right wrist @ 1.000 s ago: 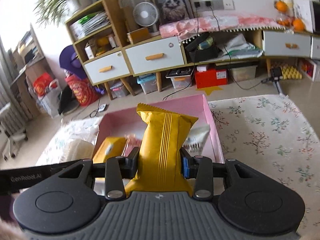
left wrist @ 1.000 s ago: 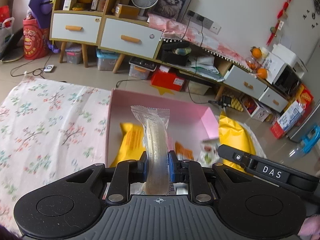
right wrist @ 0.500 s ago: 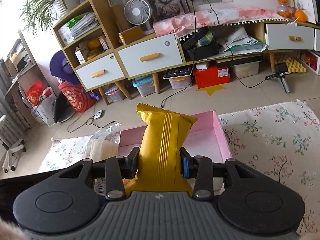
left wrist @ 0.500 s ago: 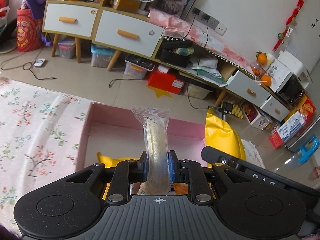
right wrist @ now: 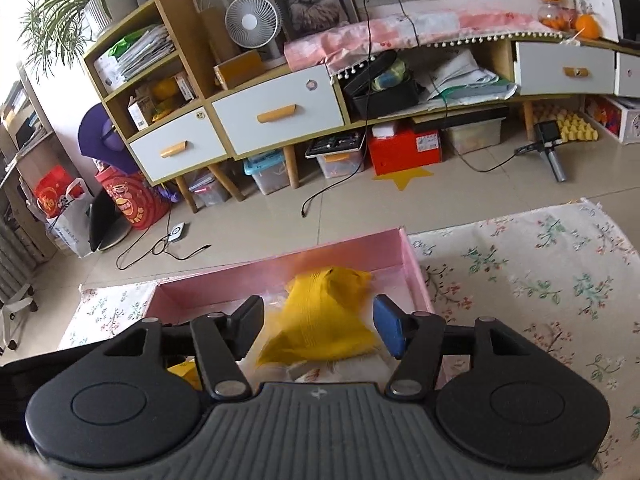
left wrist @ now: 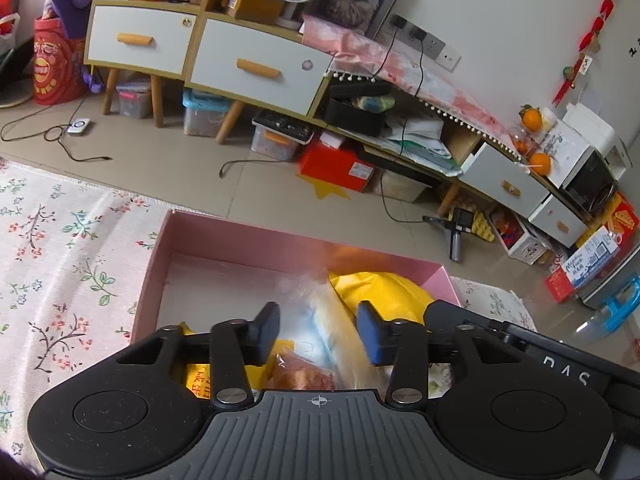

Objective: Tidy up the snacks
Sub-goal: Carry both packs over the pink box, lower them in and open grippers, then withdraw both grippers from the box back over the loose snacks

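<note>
While both sets of jaws are spreading, I see each snack loose between its pads, gripped by neither. Low centre in my left wrist view, the left gripper tilts down over the pink box, the blurred clear-wrapped snack between its jaws. Letters "DAS" show on the right gripper at lower right; red print on the yellow packet is unreadable. Only the right wrist view shows the right gripper angled down over the yellow pouch inside the box.
</note>
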The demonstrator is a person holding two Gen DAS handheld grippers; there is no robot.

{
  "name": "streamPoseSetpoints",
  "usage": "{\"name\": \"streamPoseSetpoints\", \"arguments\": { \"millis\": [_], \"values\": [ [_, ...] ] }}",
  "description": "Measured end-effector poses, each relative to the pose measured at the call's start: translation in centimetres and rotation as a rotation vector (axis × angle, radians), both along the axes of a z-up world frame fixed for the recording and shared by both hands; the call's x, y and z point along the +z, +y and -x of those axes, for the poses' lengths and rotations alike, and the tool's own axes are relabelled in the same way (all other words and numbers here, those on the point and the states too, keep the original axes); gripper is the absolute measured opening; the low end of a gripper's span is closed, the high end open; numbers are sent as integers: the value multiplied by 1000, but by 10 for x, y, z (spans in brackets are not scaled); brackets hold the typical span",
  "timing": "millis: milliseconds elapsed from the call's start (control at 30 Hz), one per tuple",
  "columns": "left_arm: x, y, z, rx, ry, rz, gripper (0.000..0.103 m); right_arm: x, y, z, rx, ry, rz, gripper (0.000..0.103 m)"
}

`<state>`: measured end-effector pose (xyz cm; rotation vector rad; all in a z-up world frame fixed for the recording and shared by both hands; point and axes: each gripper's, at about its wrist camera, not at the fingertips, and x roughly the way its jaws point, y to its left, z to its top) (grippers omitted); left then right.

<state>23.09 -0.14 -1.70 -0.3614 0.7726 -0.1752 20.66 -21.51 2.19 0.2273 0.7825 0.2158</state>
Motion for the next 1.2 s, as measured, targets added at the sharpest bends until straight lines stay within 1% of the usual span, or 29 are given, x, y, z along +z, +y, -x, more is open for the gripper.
{"name": "streamPoseSetpoints", "arguments": {
  "millis": [133, 400, 533, 700, 867, 1033, 1100, 1200],
  "values": [
    [3, 1, 5, 1, 2, -8, 48, 4, -2, 2, -4, 5, 9, 61],
    [9, 3, 33, -17, 5, -53, 62, 13, -7, 17, 6, -3, 40, 70],
    [12, 5, 52, -24, 2, -83, 69, 18, -12, 28, 5, -8, 43, 78],
    [15, 6, 76, -40, 9, -105, 82, 22, -15, 43, 6, -11, 52, 86],
    [17, 7, 100, -49, 19, -148, 90, 25, -14, 61, 24, -2, 64, 94],
    [21, 8, 126, -48, 28, -179, 93, 26, -14, 78, 37, 7, 67, 97],
    [23, 8, 136, -45, 26, -197, 96, 26, -13, 84, 46, 11, 68, 98],
    [24, 8, 150, -44, 32, -216, 97, 27, -11, 94, 63, 8, 89, 99]
  ]
}}
